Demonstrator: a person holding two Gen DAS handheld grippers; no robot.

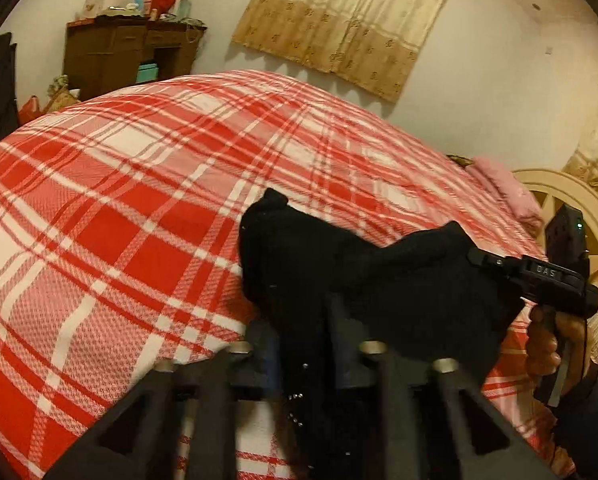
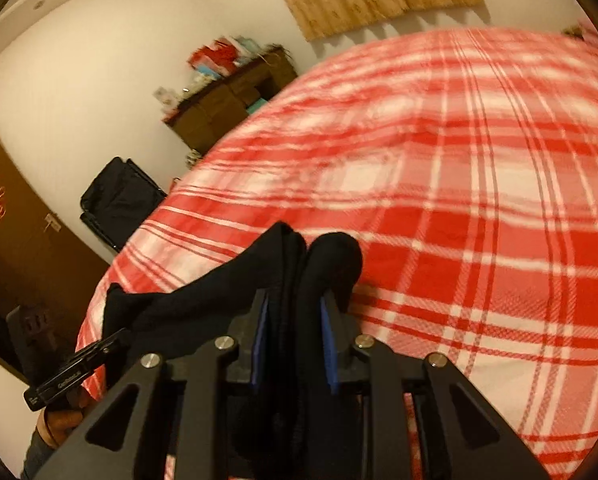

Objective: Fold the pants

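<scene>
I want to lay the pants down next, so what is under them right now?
Under the black pants, held by the left gripper and right gripper, lies the red plaid bedspread. The patch directly beneath the hanging cloth is covered, so anything there cannot be seen.

The left gripper [image 1: 305, 320] pinches the soft black pants [image 1: 363, 280] above the red and white checked bedspread [image 1: 119, 220]. The right gripper [image 1: 475, 258] pinches the pants' right side.

Bed [image 1: 147, 216] (red-white plaid cover); pink pillow [image 1: 511, 192] at head.
</scene>
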